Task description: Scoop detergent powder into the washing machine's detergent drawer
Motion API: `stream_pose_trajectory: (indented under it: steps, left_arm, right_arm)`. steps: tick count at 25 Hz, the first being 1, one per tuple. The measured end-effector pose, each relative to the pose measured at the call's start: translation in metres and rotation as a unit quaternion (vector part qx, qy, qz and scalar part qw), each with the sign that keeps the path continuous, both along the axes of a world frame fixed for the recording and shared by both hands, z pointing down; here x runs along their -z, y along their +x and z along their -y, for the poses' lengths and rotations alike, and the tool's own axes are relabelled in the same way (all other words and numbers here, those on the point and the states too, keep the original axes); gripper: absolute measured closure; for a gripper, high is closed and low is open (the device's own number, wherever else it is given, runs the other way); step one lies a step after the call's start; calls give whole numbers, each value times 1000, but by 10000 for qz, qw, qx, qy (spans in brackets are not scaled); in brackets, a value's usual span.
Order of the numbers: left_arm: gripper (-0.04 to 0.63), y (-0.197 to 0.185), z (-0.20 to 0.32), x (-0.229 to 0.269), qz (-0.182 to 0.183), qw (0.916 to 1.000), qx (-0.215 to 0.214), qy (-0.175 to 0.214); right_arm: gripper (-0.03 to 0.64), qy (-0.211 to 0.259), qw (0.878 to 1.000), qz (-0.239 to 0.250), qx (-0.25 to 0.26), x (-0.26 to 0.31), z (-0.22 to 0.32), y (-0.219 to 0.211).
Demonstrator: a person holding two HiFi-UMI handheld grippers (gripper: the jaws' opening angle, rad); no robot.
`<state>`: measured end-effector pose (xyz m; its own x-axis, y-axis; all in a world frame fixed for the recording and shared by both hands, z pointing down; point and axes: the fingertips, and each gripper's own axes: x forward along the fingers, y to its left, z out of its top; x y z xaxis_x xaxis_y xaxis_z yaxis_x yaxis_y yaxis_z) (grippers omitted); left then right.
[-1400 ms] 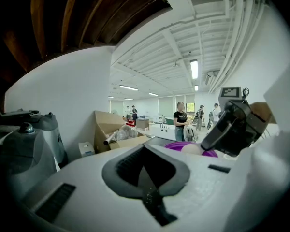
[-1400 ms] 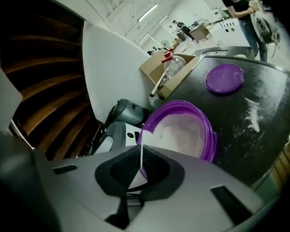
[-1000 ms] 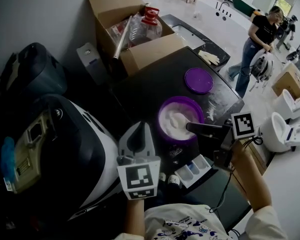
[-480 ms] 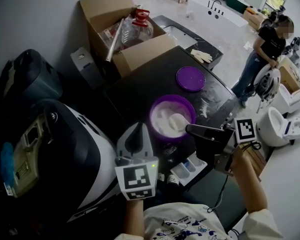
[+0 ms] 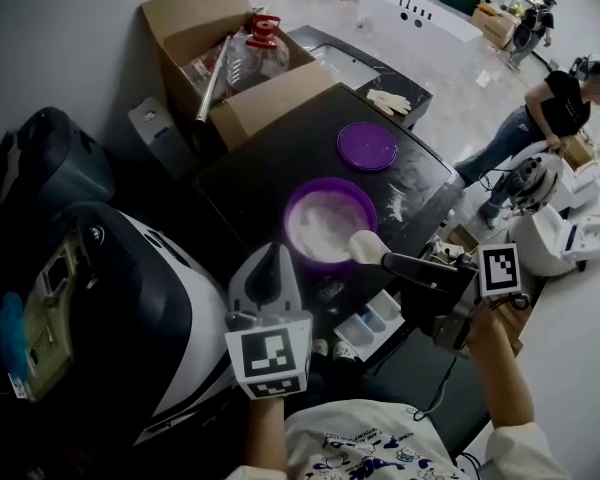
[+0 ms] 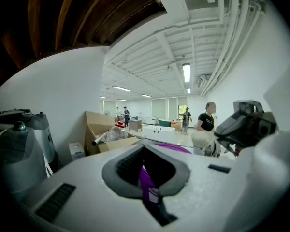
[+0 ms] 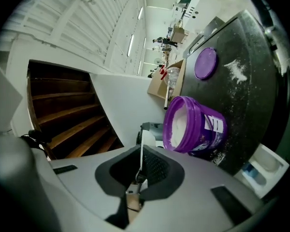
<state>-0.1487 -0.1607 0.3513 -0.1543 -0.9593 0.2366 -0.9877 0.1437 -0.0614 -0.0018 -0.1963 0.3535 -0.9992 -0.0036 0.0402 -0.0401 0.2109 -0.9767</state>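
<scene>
Head view: the right gripper (image 5: 388, 260) pinches a white scoop (image 5: 364, 247) by its handle, the heaped bowl at the near right rim of the purple tub (image 5: 298, 200). The tub holds powder (image 5: 325, 223) and stands on the dark washer top (image 5: 270, 168). The drawer (image 5: 375, 330) lies open below the scoop, towards the person. The left gripper (image 5: 268, 252) sits just left of the tub, its jaws drawn together; its own view shows purple tub wall in the slit, and contact cannot be told.
</scene>
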Motion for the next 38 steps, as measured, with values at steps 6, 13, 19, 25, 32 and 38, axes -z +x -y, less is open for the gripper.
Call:
stream_pose_trajectory:
  steps: [6, 13, 19, 25, 32, 38]
  left_arm:
    - [594, 11, -1, -5, -21, 9999, -128, -41]
    - [594, 25, 2, -10, -36, 9995, -299, -86]
    - [594, 39, 6, -14, -38, 9988, -468, -126]
    - [594, 53, 11, -19, -21, 9980, -606, -179]
    - [594, 65, 16, -26, -21, 9968, -761, -259]
    - [594, 70, 19, -30, -55, 9961, -819, -312]
  right_arm:
    - [594, 37, 9986, -311, -431, -24, -2, 38]
    - [594, -39, 9950, -605, -796, -54, -7, 69]
    - [594, -1, 9902, -993, -978, -85, -10, 89]
    - [594, -21, 9836, -1381, -1155, -117, -12, 105]
    - [594, 171, 9669, -2221, -1247, -152, -15, 124]
    - [594, 531, 9609, -2496, -1071, -168, -21, 118]
